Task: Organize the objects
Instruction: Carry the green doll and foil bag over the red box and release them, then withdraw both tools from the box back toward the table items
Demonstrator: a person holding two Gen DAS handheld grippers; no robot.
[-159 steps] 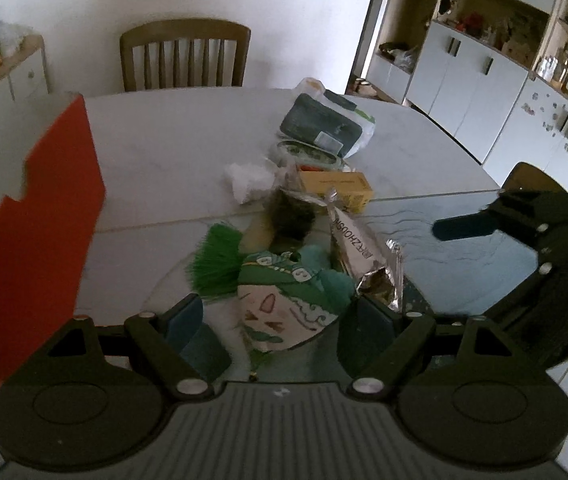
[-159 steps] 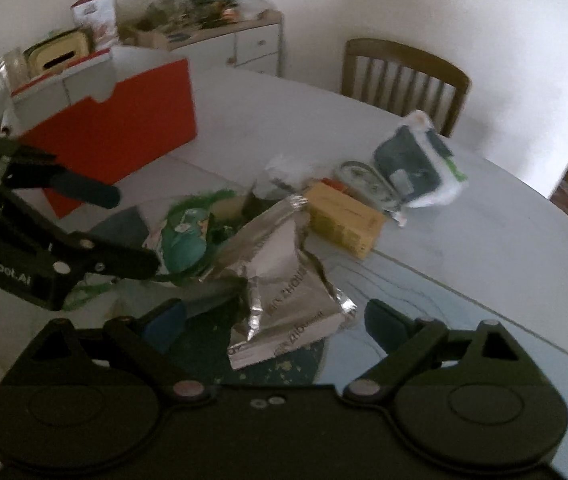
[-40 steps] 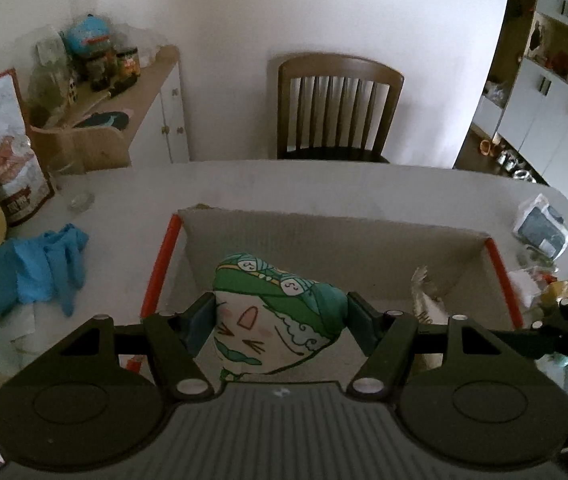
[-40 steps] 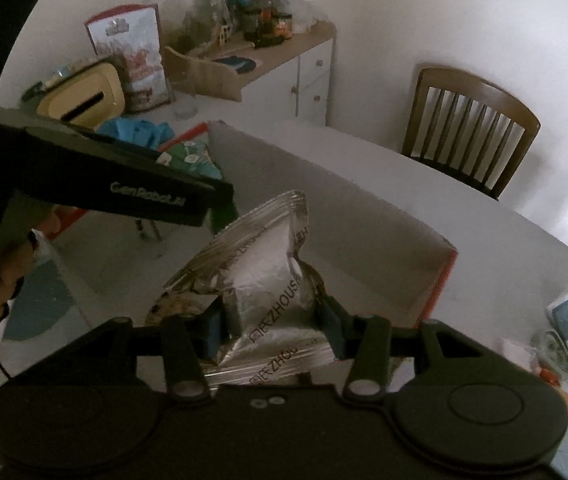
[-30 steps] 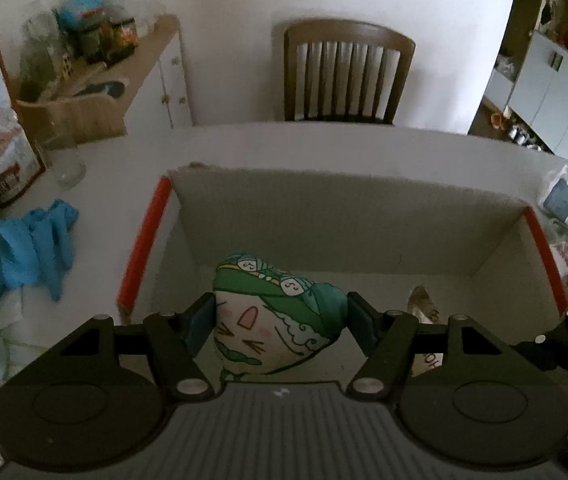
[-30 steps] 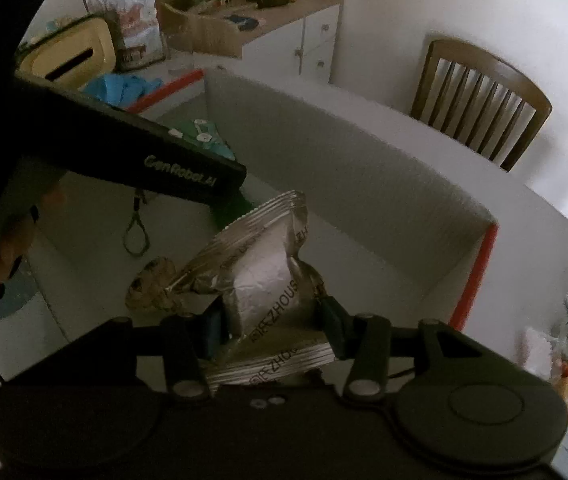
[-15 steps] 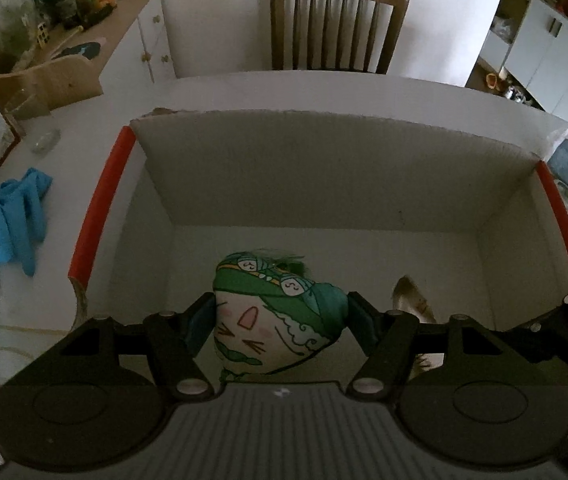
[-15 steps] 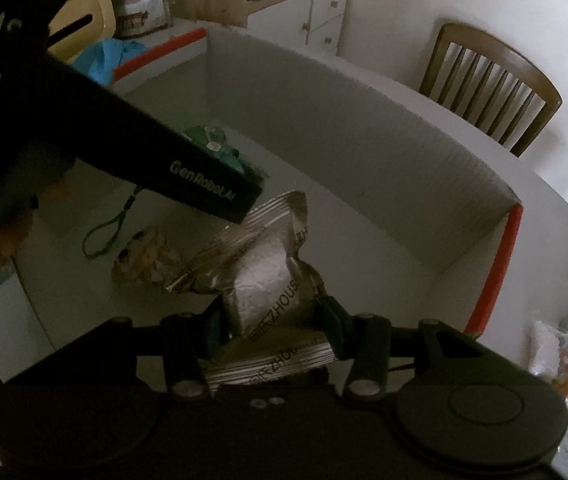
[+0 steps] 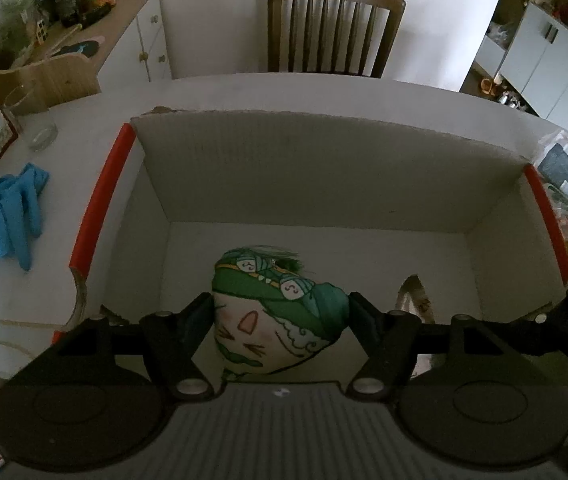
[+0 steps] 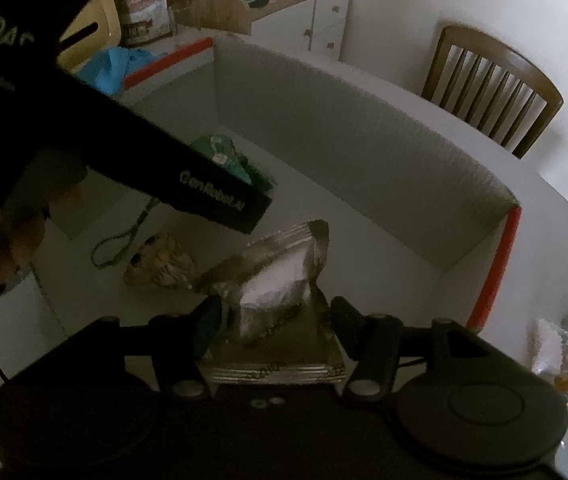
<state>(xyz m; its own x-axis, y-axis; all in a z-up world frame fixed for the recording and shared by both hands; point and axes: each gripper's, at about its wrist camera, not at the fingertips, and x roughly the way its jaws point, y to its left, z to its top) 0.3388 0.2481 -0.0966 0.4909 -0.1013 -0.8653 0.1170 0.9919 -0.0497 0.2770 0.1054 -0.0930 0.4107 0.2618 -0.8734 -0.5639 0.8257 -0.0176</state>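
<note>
1. Left gripper (image 9: 279, 312) pinches a green-and-cream plush pouch (image 9: 275, 316) with a drawn face between its two fingers, holding it inside the open cardboard box (image 9: 324, 152), low over the box floor.
2. Blue gloves (image 9: 3, 208) lie on the worktop (image 9: 83, 100) outside the box's left wall, beside its orange rim, with an empty glass (image 9: 39, 128) further toward the far left edge.
3. On the box floor, a small brown plush toy (image 10: 159, 264) with a dark cord loop lies between the two grippers.
4. Right gripper (image 10: 271, 320) is pressed onto a crumpled silver foil packet (image 10: 279, 292), which sits between its fingers inside the box; whether the packet touches the floor cannot be told.
5. Wrapped packages (image 9: 564, 164) lie on the worktop just outside the box's right wall.
6. Beyond the far edge of the worktop stands a wooden chair (image 9: 336, 28).
</note>
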